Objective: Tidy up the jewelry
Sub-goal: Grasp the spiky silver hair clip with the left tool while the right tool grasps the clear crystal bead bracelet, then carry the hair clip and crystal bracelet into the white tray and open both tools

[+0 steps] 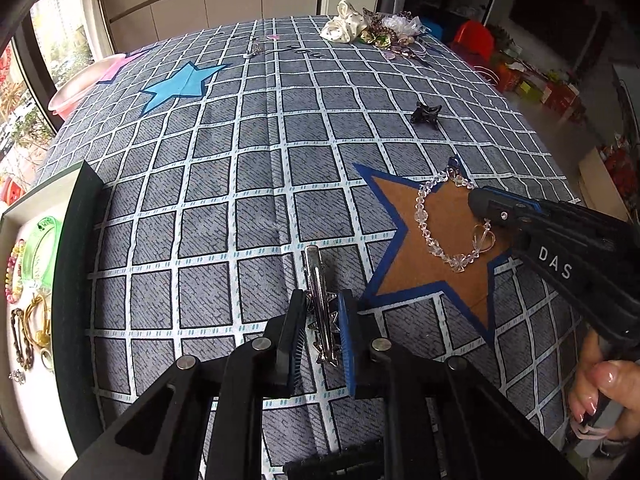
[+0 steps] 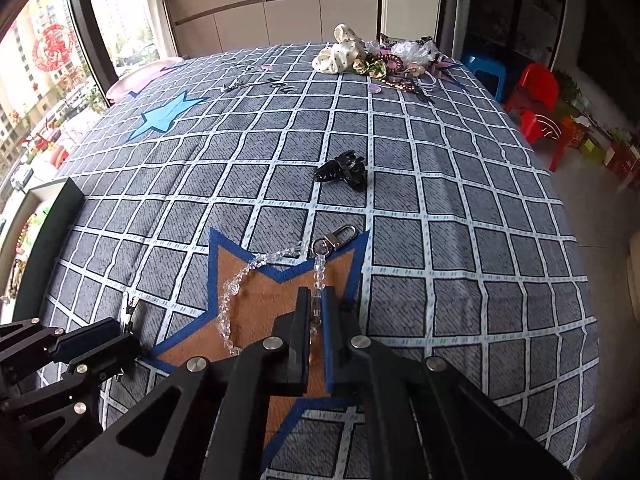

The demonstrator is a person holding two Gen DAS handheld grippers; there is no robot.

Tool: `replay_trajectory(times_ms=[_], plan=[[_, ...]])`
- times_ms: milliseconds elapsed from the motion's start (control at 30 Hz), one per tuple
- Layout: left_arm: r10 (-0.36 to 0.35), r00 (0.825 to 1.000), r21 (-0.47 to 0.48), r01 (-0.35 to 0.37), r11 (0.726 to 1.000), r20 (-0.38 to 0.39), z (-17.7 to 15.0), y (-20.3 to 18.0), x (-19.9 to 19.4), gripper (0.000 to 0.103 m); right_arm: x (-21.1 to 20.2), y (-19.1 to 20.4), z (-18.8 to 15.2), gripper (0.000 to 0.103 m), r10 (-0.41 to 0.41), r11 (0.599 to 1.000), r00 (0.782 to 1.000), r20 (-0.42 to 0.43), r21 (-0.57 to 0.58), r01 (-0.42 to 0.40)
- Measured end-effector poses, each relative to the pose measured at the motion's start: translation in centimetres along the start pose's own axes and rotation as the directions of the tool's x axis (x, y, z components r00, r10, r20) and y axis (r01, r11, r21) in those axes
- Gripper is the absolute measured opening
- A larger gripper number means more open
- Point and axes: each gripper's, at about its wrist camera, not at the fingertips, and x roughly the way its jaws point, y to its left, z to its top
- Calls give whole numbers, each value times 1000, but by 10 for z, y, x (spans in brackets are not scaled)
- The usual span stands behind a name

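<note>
At six o'clock in the left wrist view the left hand-held gripper (image 1: 323,334) pinches a silver hair clip (image 1: 320,308) between its pads, the clip's long bar pointing toward twelve o'clock over the checked cloth (image 1: 256,184) that covers the bench; at nine o'clock a dark-walled tray (image 1: 74,280) sits at the bench edge, with a green bangle (image 1: 38,252), a string of coloured beads (image 1: 15,272) and gold rings (image 1: 38,320) inside; at three o'clock the right hand-held gripper (image 1: 478,200) reaches in over an orange star (image 1: 436,248) on the cloth, a hand (image 1: 608,396) at four o'clock around its handle; in the right wrist view that gripper (image 2: 316,312) is pressed together on a strand of a clear bead chain (image 2: 236,288), which loops toward ten o'clock across the star and ends in a silver clasp (image 2: 338,237) at twelve o'clock; farther out, toward one o'clock in the left wrist view, a black claw clip (image 1: 426,114) lies alone on the cloth; beyond it a blue star (image 1: 180,84) shows at eleven o'clock; at the far edge, around twelve to one o'clock, a heap of hair ties and trinkets (image 1: 376,28) rests beside a cream scrunchie (image 1: 340,24).
</note>
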Motion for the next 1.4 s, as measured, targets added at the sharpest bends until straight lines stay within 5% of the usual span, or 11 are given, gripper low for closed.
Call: replay_trajectory(times_ms=[400,733,1400], plan=[[-22,996,80,15,997,83,-17,6,-45,24,-42,-16,-23,5,105,984,994,41,141,-110],[-29,989,66,19,998,146,-28,33,-76,24,-68,-18,-36,5,115,975,992,49,185,-122],[10,975,-38,-2,999,223,-58,114,-119,24,-113,72,-7,5,189,981,977,95,28,-192]])
